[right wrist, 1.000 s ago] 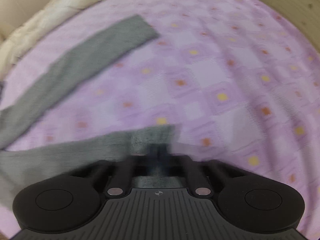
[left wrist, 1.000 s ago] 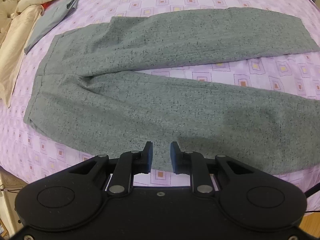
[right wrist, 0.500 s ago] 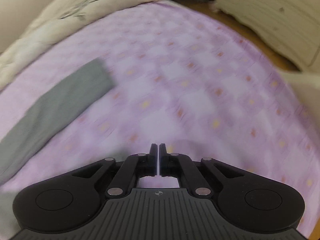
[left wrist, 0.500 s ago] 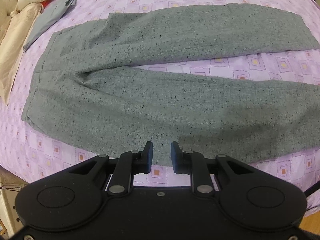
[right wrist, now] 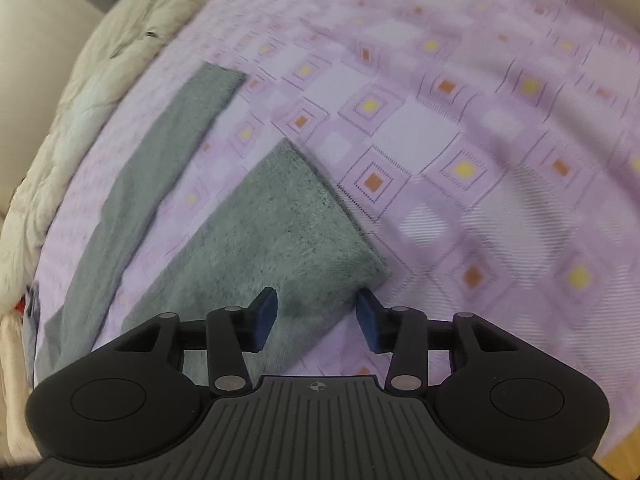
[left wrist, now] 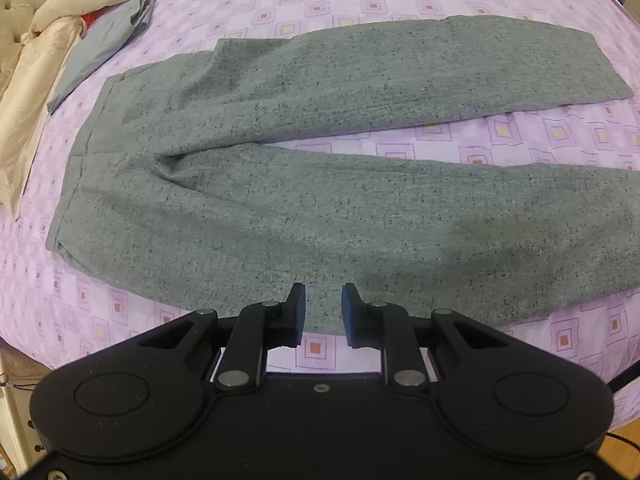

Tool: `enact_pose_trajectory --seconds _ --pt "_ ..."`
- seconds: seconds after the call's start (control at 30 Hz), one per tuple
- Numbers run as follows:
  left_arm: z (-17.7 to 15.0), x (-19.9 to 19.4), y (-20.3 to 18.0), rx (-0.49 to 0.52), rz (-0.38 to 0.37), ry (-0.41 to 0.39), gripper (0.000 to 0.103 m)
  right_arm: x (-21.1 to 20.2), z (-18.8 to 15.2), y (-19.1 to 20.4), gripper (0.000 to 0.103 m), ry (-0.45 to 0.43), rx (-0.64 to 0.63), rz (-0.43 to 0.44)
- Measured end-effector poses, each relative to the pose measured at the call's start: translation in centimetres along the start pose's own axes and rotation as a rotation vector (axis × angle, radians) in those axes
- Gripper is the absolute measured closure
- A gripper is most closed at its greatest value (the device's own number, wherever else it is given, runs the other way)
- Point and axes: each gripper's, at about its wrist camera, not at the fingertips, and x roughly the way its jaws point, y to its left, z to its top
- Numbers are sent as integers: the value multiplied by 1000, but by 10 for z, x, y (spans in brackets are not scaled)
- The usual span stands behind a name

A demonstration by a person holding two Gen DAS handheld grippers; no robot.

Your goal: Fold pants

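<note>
Grey speckled pants (left wrist: 320,184) lie flat on a purple patterned bed, waistband at the left, both legs spread toward the right. My left gripper (left wrist: 323,306) is open and empty, over the near edge of the near leg at mid-length. In the right wrist view the near leg's cuff end (right wrist: 280,232) lies just ahead, the far leg (right wrist: 160,168) beyond it at the left. My right gripper (right wrist: 317,312) is open wide and empty, its fingertips over the cuff's near corner.
A folded blue-grey garment (left wrist: 104,40) and cream quilts (left wrist: 36,64) lie at the bed's far left. A cream quilt (right wrist: 80,100) borders the bed in the right wrist view. The bed's near edge (left wrist: 24,344) drops off at lower left.
My right gripper went from shut to open wide and swung back over the near leg's cuff. The left gripper stayed open and shifted only slightly over the near leg's edge.
</note>
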Motion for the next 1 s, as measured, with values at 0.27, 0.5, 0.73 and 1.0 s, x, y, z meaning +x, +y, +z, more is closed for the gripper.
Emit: enact_pose_trajectory --seconds 0.27,0.5,0.73,1.0 --pt "-16 11 19 -26 23 18 73 -56 0 35 97 -92 -150 -222" --pt "-24 28 52 -64 69 31 72 -13 2 6 94 17 -120 -369" --pt "-15 52 120 -101 141 18 72 -41 -8 36 72 -158 -203 -357" --pt "-2 84 213 -145 208 1 72 -30 -65 139 72 -120 -472 -136"
